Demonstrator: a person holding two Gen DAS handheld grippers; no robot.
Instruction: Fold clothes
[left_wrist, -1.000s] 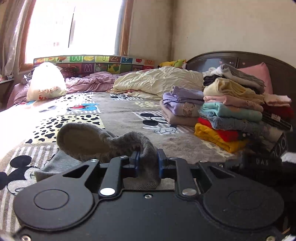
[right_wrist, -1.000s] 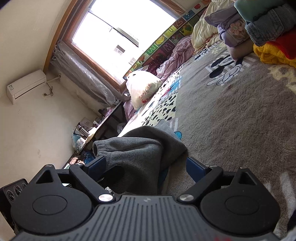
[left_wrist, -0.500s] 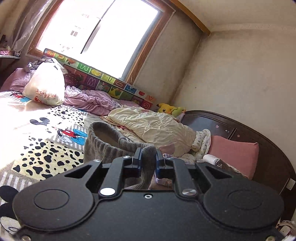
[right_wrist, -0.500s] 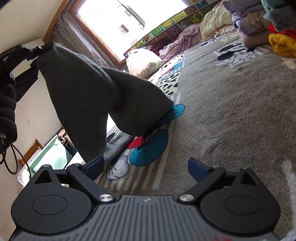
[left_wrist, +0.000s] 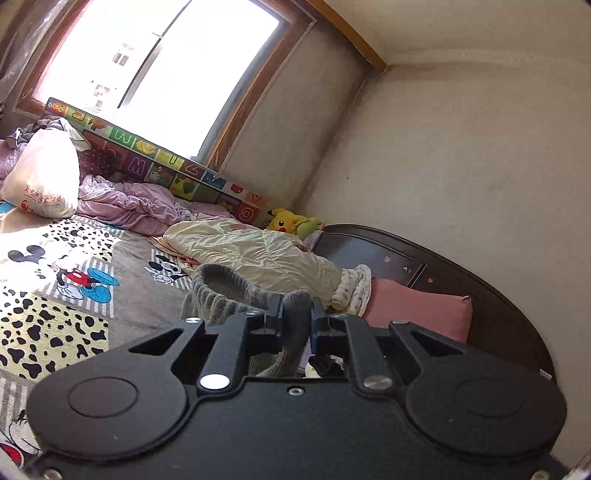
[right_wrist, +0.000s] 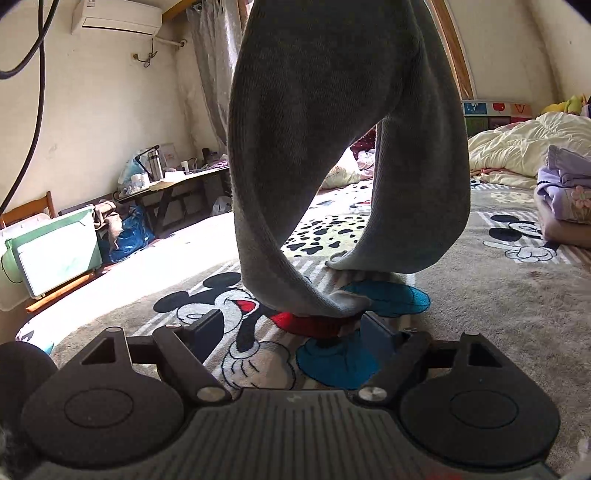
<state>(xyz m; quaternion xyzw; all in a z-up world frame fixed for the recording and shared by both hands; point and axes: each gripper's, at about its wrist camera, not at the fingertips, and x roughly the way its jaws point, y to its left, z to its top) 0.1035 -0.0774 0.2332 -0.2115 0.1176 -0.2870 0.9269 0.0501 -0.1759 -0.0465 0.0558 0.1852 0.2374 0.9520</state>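
The bed (right_wrist: 517, 314) carries a folded pile at its right edge. The left hand-held gripper (left_wrist: 297, 317) clamps the grey trousers (right_wrist: 332, 129), probably at the waistband, unfolded; the empty right hand-held gripper (right_wrist: 291, 328) is closing.

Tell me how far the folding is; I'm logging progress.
Done: a folded purple stack sits on the bed. In hand: the left claw is clamped on the grey trousers' waistband, legs dangling; the right claw is closing, empty. Left: folding them.
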